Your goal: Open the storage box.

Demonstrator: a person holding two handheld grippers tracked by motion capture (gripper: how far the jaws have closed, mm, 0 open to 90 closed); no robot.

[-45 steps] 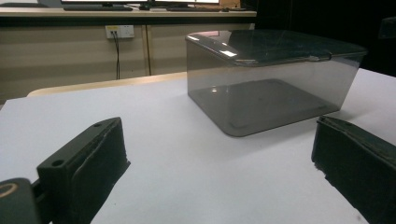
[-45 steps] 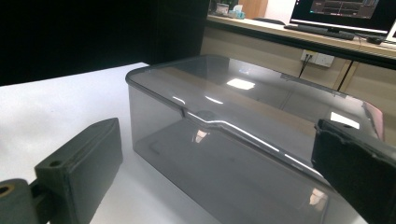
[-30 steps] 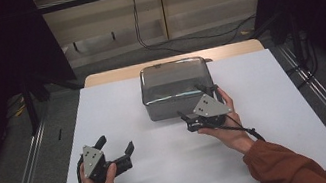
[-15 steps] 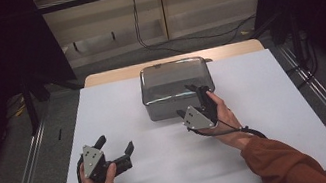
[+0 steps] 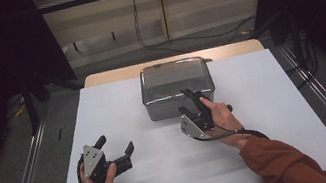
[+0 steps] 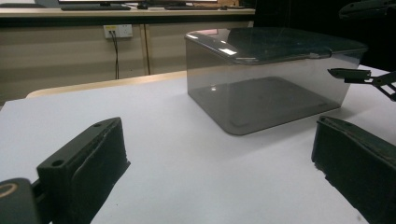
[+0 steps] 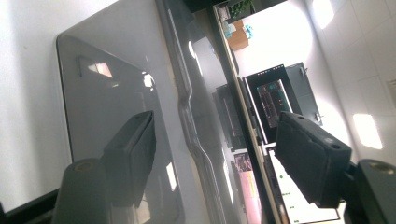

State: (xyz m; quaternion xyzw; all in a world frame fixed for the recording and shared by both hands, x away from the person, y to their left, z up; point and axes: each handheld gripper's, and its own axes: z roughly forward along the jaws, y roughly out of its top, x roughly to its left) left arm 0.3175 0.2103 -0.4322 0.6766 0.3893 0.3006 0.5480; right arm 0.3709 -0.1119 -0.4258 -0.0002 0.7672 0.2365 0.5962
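Right gripper (image 5: 192,102) rolled sideways at the lidded box (image 5: 177,87) at 12 o'clock of the table (image 5: 277,117), jaws wide straddling the lid's front edge, nothing held; likely lid lift, so seat both pads squarely before closing; left gripper (image 5: 116,148) open, empty, at 7 o'clock.

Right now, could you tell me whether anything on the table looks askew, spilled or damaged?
Nothing stands out. The box sits flat with its lid on, and the table shows no spill. Both grippers, left and right, are open.
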